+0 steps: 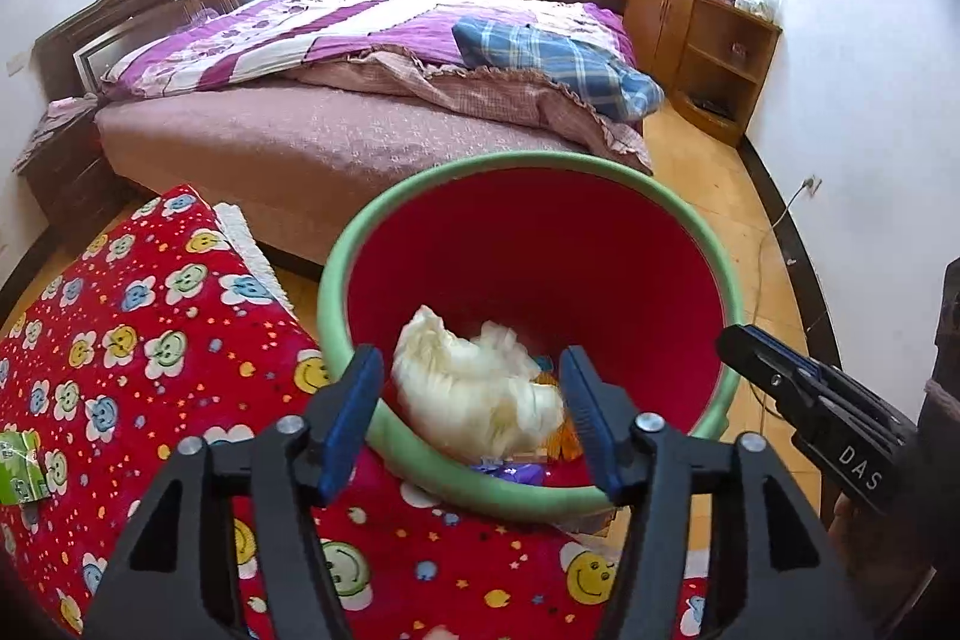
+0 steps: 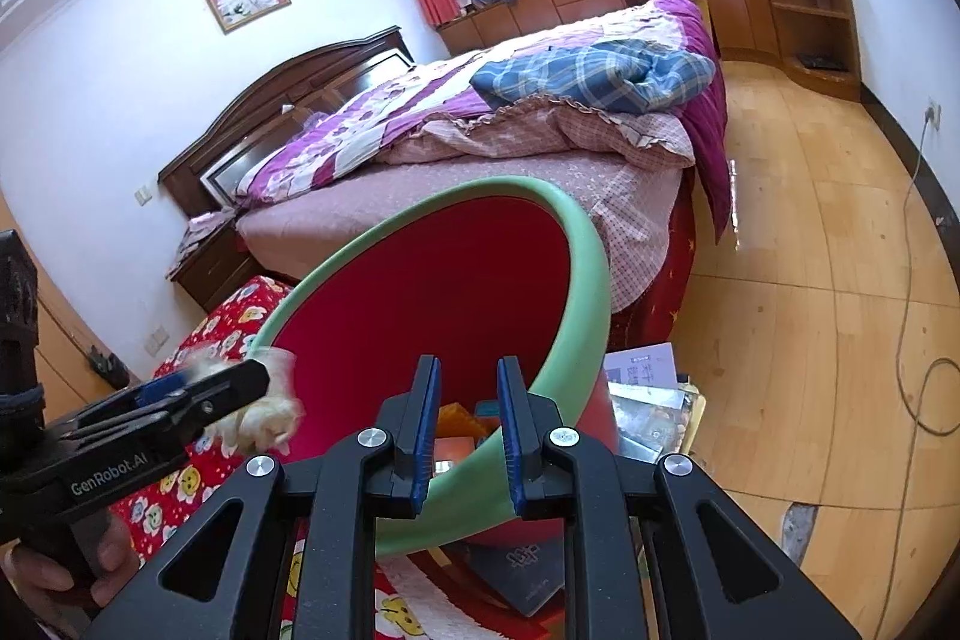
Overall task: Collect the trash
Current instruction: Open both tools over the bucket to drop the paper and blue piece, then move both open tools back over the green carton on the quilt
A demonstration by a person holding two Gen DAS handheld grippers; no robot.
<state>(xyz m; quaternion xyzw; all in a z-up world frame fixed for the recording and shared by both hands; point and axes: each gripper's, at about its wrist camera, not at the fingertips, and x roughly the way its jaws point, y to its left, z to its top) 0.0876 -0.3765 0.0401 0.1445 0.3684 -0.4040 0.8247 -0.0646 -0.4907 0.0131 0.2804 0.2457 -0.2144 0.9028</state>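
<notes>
Left gripper (image 1: 471, 415) open over the bin (image 1: 336, 292); crumpled tissue (image 1: 474, 388) loose between its jaws. Tissue is light, soft, compressible: pinch its bulk. Right gripper (image 2: 465, 436) clamps the bin rim.

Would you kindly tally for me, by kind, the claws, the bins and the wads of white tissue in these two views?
Claws: 2 (left claw, right claw)
Bins: 1 (red bin with a green rim)
Tissue wads: 1 (white tissue)
Total: 4
</notes>
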